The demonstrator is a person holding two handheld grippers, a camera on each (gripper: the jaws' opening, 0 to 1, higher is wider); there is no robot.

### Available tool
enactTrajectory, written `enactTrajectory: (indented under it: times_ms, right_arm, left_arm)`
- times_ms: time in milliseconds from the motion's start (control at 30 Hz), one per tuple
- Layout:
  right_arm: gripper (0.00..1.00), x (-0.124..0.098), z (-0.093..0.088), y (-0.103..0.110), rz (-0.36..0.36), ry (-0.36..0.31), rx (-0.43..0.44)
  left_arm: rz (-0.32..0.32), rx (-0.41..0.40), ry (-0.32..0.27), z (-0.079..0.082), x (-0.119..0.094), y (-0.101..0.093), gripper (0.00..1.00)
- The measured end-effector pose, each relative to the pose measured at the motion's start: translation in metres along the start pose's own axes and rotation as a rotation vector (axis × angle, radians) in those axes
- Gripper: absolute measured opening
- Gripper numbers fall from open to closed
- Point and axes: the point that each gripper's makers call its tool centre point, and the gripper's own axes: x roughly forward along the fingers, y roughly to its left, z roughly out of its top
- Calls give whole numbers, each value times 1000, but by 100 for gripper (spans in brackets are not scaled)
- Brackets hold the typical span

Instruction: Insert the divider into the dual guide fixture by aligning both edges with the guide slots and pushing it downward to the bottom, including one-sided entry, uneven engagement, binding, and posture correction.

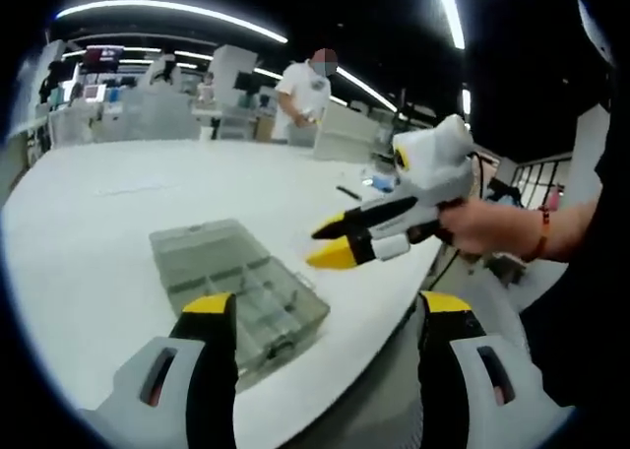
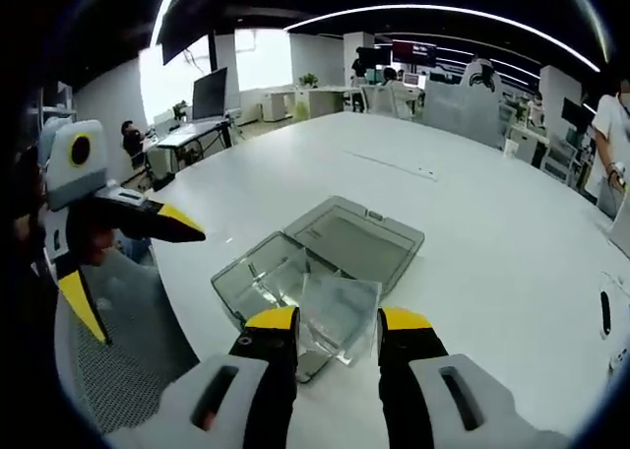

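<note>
Left gripper view: the left tool (image 1: 330, 316) has its yellow-tipped jaws spread wide with nothing between them. Ahead of it a clear plastic box (image 1: 236, 282) lies opened flat on the white worktop (image 1: 108, 223), near the worktop's edge, its tray split into small compartments. The right tool (image 1: 340, 244) comes in from the right, held by a hand (image 1: 487, 227), and hangs above the worktop just beside the box without touching it; its jaws look nearly closed, though whether they pinch anything cannot be told from here. A person (image 1: 303, 99) stands at the far side of the room.

In the right gripper view, the right tool (image 2: 337, 333) has its jaws set close together, with a clear thin panel, apparently the divider (image 2: 340, 306), standing between the tips over the near part of the box (image 2: 315, 257); whether the jaws actually grip it is unclear. The box's lid lies flat behind the compartment tray. The left tool (image 2: 138, 257) shows at the left, off the worktop's (image 2: 472, 203) edge, jaws far apart.
</note>
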Motion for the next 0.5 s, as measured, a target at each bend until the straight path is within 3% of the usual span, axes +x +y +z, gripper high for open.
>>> enactTrajectory:
  times_ms: [167, 500]
  right_arm:
    - [27, -6, 7, 5, 12, -18, -8]
    - [27, -13, 16, 27, 42, -41, -45]
  left_arm:
    - [7, 4, -7, 2, 1, -3, 73]
    - [43, -65, -30, 4, -1, 2, 65]
